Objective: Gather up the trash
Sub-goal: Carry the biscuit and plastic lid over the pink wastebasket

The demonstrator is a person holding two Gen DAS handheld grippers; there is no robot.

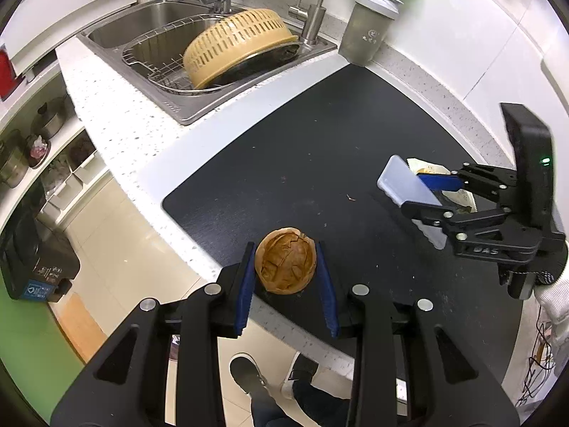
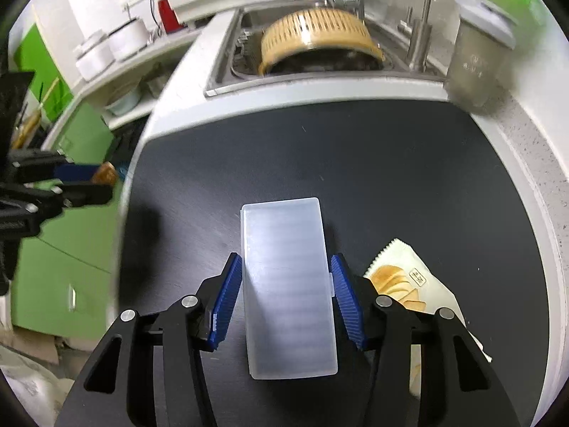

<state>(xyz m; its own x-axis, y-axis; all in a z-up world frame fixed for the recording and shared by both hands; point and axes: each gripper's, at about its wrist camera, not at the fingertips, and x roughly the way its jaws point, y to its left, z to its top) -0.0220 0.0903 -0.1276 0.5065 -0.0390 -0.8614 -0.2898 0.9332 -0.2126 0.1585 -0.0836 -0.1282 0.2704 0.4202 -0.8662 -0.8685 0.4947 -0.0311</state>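
Left wrist view: the left claw (image 1: 285, 277) is clenched on a brown, cracked round shell (image 1: 285, 265), its blue pads (image 1: 243, 295) pressed against both sides. The shell sits between the fingers over the near edge of the black mat (image 1: 302, 163) on the desk (image 1: 117, 121); whether it rests on the mat or is lifted cannot be told. Ahead of this claw and to its left lies the sink (image 1: 117, 32) with a yellow colander (image 1: 231, 46) tipped over in it, and ahead to the right a grey lidded cup (image 1: 366, 28) stands by the wall. Far to its right, the right claw (image 1: 426, 195) grips a frosted plastic box (image 1: 405, 185).

Right wrist view: the right claw (image 2: 286, 295) is clenched on the box (image 2: 288, 284), pads on its long sides, above the mat (image 2: 320, 149). Just right of this claw, a snack wrapper (image 2: 402, 270) lies flat on the mat, partly under the right finger.
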